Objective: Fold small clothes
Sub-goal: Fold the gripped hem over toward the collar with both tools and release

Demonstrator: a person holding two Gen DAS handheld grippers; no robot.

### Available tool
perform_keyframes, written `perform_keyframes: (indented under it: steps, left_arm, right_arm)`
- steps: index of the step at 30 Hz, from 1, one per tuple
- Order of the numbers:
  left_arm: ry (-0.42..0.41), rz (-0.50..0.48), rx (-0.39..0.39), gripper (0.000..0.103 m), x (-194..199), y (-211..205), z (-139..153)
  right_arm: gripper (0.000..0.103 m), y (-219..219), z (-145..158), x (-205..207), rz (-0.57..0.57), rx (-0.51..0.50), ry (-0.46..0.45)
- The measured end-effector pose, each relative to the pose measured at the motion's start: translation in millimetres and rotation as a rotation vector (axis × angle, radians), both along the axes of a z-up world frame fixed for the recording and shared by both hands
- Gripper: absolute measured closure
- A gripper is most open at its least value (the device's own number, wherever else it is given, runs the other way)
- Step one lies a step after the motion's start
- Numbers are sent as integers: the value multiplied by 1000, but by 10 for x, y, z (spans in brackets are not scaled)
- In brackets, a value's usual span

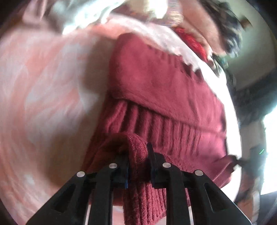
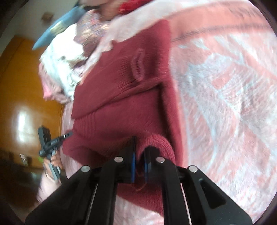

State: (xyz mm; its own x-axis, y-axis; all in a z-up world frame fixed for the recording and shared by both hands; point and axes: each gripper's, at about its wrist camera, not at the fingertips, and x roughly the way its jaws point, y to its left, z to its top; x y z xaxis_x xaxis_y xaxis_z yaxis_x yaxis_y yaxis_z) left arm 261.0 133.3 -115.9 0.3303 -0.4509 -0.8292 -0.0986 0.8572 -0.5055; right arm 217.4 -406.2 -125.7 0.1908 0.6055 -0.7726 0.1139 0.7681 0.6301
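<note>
A maroon knit sweater point(image 1: 155, 83) lies partly folded on a pink patterned blanket point(image 1: 43, 86), its ribbed hem nearest me. My left gripper point(image 1: 136, 152) is shut on a bunched fold of that hem. In the right wrist view the same sweater point(image 2: 129, 86) shows a folded sleeve across its body. My right gripper point(image 2: 141, 145) is shut on a rolled edge of the knit, which sits between the blue pads. The left gripper point(image 2: 68, 134) also shows at the sweater's far corner, held by a hand point(image 2: 52, 161). Both views are blurred.
A heap of white and pink clothes point(image 2: 60, 69) lies beyond the sweater, with a blue item point(image 2: 57, 29) and something red point(image 2: 128, 5) behind it. An orange wooden surface point(image 2: 20, 103) lies past the blanket's point(image 2: 225, 86) left edge.
</note>
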Motion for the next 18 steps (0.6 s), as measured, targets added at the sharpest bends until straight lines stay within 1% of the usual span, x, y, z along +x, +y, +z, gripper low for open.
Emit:
perform_keyframes:
  steps: [1,3,5,7,8,9,10,11,12,13,14,17,18]
  left_arm:
    - [27,18,-35,82,29,47,-25]
    - [62,50,-98,82,63,145,-50]
    - [71,50,-120,81,57,191,-36]
    - [74,59,-154,80,42,244,-13]
    - [73,66,-161,80,29,265,-1]
    - [76,64,-161,80,30,274,6]
    - [77,60,-155,80,28,284,15]
    - [77,60,-155,80,20,287,24]
    - [82,63,-165,80,34,300,38]
    - [84,73,-183,80,51,324,50]
    - [83,83,-193,80,98,329,66]
    - [82,95,-206,80,178,356,122]
    - [84,99,-197,80,214,339,135]
  right_arm:
    - [89,-35,-22,28,-18,14,12]
    - [89,-93,-18,62,-53,36,14]
    - [88,-120,36,64,-50,31,0]
    - [84,-147,80,45,-63,32,-1]
    - [79,-164,96,41,-67,29,-3]
    - [72,-186,147,37,-84,-7,-21]
    - [58,-225,196,41,-108,-40,-37]
    - [56,-251,209,56,-122,-39,-42]
    - [57,-308,226,75,-133,-17,-42]
    - [61,-324,254,71,-135,-20,-45]
    - [62,-327,297,73,-126,-46,-58]
    - [62,-200,401,69,-45,-83,-96]
    - [62,-156,419,68,-28,-93,-106]
